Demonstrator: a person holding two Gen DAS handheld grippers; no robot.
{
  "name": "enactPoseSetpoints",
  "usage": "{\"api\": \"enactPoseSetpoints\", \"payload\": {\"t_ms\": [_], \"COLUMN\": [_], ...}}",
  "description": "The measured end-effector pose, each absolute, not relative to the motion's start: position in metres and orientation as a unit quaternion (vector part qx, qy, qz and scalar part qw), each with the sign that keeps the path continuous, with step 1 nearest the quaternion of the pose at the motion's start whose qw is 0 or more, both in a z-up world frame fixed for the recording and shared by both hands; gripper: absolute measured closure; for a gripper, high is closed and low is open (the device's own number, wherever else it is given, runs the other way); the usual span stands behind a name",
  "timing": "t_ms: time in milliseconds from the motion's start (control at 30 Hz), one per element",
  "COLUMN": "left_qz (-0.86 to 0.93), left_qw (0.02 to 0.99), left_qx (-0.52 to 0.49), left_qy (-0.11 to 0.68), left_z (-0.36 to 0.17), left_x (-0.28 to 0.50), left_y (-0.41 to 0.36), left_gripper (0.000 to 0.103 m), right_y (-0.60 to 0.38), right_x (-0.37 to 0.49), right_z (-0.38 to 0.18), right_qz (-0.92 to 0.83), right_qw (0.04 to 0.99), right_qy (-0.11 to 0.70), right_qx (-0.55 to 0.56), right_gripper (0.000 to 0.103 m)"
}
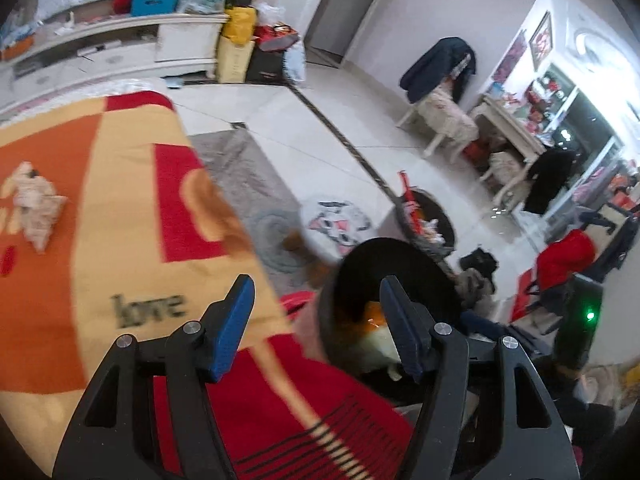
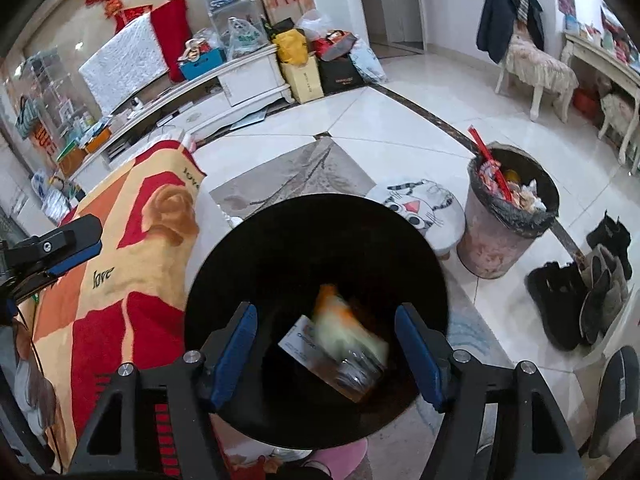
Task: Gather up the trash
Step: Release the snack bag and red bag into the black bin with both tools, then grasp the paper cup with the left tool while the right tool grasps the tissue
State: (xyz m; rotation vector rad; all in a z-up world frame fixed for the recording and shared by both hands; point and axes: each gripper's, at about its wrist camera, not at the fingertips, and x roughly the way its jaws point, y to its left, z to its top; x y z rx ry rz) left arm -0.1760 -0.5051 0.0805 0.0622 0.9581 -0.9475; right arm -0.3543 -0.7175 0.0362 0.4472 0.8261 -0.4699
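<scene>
A black bin stands beside the orange and red blanket. Blurred trash, a white carton with orange and clear wrappers, lies inside the bin. My right gripper is open directly above the bin, with nothing between its fingers. My left gripper is open and empty at the blanket's edge, next to the same bin. A crumpled tissue lies on the blanket at the far left. My left gripper's finger also shows in the right wrist view.
A full lined waste bin stands on the tile floor to the right, next to a cat-face stool. Boots and slippers lie further right. A white TV cabinet with bags is at the back, a chair beyond.
</scene>
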Motion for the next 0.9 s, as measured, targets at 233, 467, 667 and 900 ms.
{"api": "enactPoseSetpoints", "payload": {"t_ms": [233, 467, 667, 900], "left_qz": [-0.391, -0.345, -0.304, -0.249], "left_qw": [0.813, 0.836, 0.849, 0.865], "left_qx": [0.050, 0.057, 0.039, 0.020], "left_qy": [0.429, 0.423, 0.430, 0.435], "left_z": [0.078, 0.076, 0.075, 0.082], "left_x": [-0.170, -0.155, -0.140, -0.123], "left_y": [-0.470, -0.420, -0.364, -0.277], "left_gripper": [0.039, 0.039, 0.039, 0.039], "right_y": [-0.678, -0.635, -0.589, -0.531], "right_x": [-0.325, -0.287, -0.255, -0.210], "right_z": [0.041, 0.046, 0.049, 0.049], "right_qz": [-0.188, -0.149, -0.108, -0.045], "right_qw": [0.878, 0.886, 0.893, 0.897], "right_qy": [0.396, 0.404, 0.413, 0.420], "right_qx": [0.193, 0.173, 0.143, 0.131], "right_gripper": [0.034, 0.034, 0.034, 0.034]}}
